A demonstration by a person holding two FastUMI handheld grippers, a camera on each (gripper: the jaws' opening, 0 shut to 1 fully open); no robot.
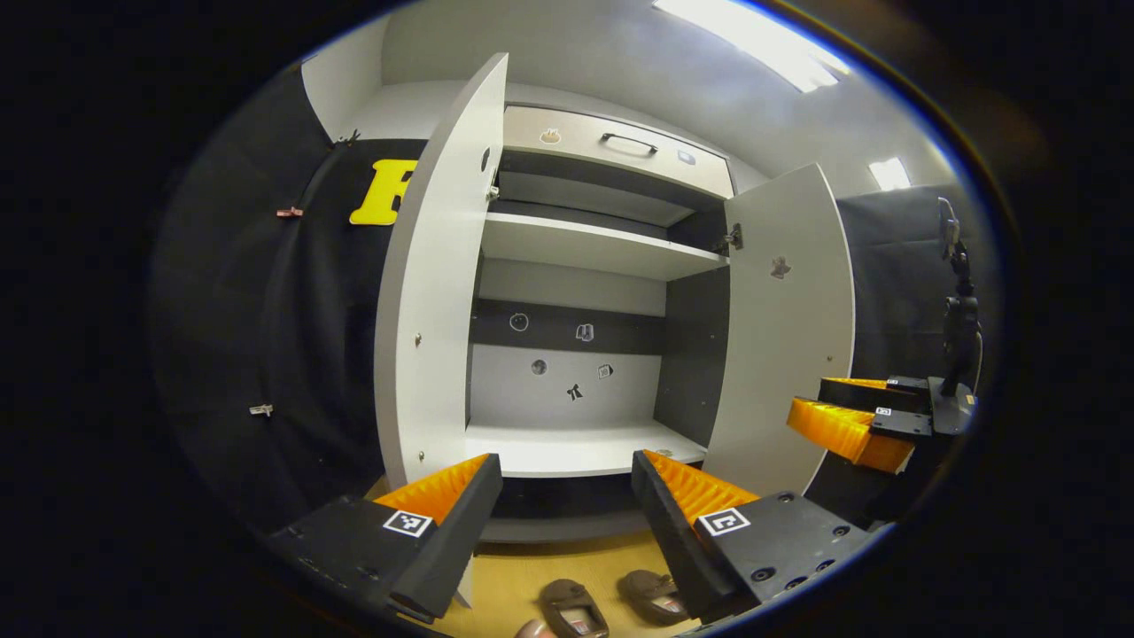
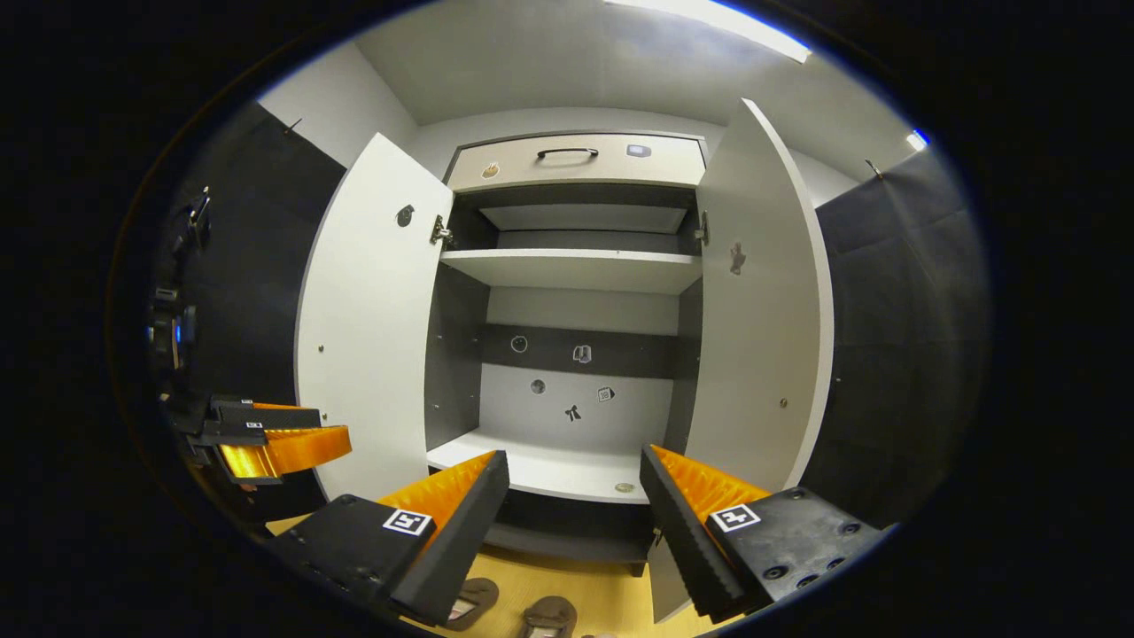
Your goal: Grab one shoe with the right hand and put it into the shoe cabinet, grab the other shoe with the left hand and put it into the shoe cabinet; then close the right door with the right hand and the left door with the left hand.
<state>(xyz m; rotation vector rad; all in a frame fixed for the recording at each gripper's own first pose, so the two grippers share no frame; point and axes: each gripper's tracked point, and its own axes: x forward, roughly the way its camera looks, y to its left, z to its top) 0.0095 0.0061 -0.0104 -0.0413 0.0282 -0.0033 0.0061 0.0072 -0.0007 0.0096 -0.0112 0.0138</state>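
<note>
The white shoe cabinet (image 1: 576,447) (image 2: 549,470) stands ahead with its left door (image 1: 438,292) (image 2: 368,328) and right door (image 1: 784,328) (image 2: 766,301) both swung wide. Its lower shelf is bare. Two brown shoes lie side by side on the wooden floor below: one (image 1: 574,607) (image 2: 469,601) to the left, the other (image 1: 654,594) (image 2: 549,616) to the right. My left gripper (image 1: 567,523) is open, held above the shoes. My right gripper (image 2: 576,523) (image 1: 850,416) is open too, to the right of the left one, holding nothing. The left gripper (image 2: 275,439) also appears at the left edge of the right gripper view.
A drawer with a dark handle (image 1: 629,142) (image 2: 567,152) tops the cabinet, above an upper shelf (image 1: 594,244) (image 2: 576,266). Black cloth walls flank the cabinet on both sides. A dark stand (image 1: 957,328) rises at the right. The wooden floor (image 1: 523,576) lies in front.
</note>
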